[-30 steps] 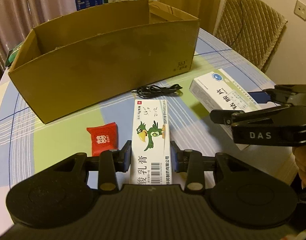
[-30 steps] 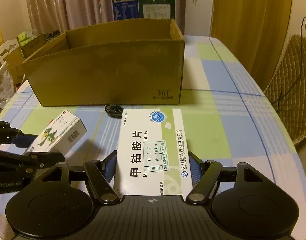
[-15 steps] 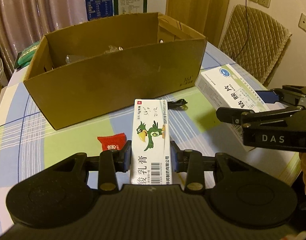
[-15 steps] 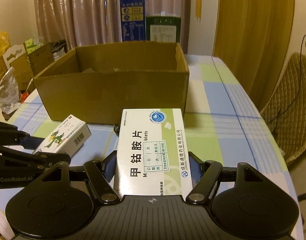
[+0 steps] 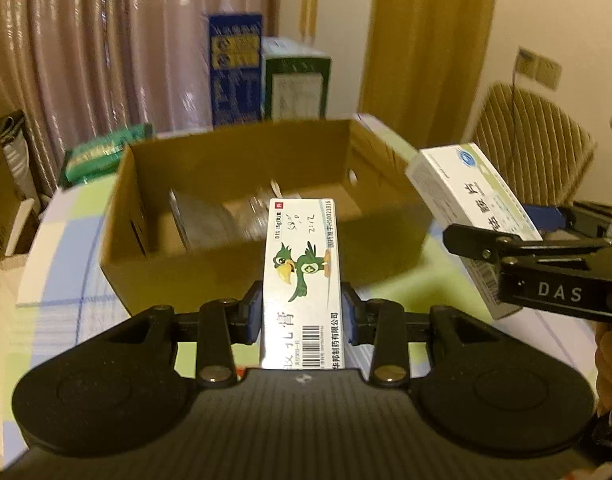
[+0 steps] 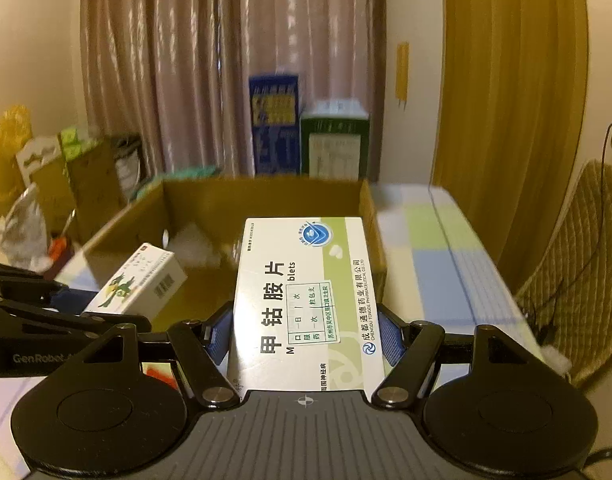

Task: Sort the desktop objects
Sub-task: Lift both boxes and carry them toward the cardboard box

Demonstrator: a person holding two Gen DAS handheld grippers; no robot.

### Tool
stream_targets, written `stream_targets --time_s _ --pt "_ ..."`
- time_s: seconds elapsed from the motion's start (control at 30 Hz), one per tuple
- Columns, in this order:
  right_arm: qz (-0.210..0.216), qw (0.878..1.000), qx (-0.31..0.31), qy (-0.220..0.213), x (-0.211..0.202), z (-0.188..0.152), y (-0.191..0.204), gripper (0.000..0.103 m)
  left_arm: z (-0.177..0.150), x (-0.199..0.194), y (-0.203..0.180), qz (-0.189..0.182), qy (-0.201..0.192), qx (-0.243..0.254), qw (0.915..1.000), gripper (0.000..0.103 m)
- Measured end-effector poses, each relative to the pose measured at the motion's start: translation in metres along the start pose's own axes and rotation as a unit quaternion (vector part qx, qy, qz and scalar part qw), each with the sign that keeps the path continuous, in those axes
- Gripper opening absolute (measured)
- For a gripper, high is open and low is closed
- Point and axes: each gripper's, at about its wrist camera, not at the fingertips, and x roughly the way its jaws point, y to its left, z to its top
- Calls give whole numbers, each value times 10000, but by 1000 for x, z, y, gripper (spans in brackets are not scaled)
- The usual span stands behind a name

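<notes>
My left gripper (image 5: 302,314) is shut on a narrow white medicine box with a green bird (image 5: 304,264) and holds it in the air before the near wall of the open cardboard box (image 5: 242,268). My right gripper (image 6: 306,330) is shut on a wider white and green tablet box (image 6: 306,288), held above the cardboard box's (image 6: 266,200) right part. Each gripper shows in the other's view: the right gripper (image 5: 505,248) with its tablet box (image 5: 469,200), the left gripper (image 6: 46,308) with the bird box (image 6: 140,280). Clear plastic items (image 5: 214,220) lie inside the cardboard box.
The checked tablecloth (image 6: 437,248) spreads around the cardboard box. A red packet (image 6: 160,372) lies on the table under the grippers. A blue carton (image 5: 236,68) and a green carton (image 5: 296,80) stand behind. A quilted chair (image 5: 533,140) is at the right.
Both grippers have risen with their boxes and moved toward the cardboard box, so its inside now shows. The red packet and cable have dropped out of the left wrist view.
</notes>
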Motion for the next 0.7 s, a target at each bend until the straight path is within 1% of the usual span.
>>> stream_targets --time_s 0.2,0.4,0.53,0.7 --pt "8 9997 165 -161 21 28 -6 68 31 11 12 104 -160 -111 9998 33" --pt "-58 9991 334 -258 52 55 -14 68 58 31 27 217 -251 -273 9991 33" --pt "-75 9989 393 -255 72 64 -16 68 70 47 35 199 -256 -395 9987 33" --pt "-9 9989 449 -148 93 67 -13 68 78 65 44 243 -258 -512 9981 33"
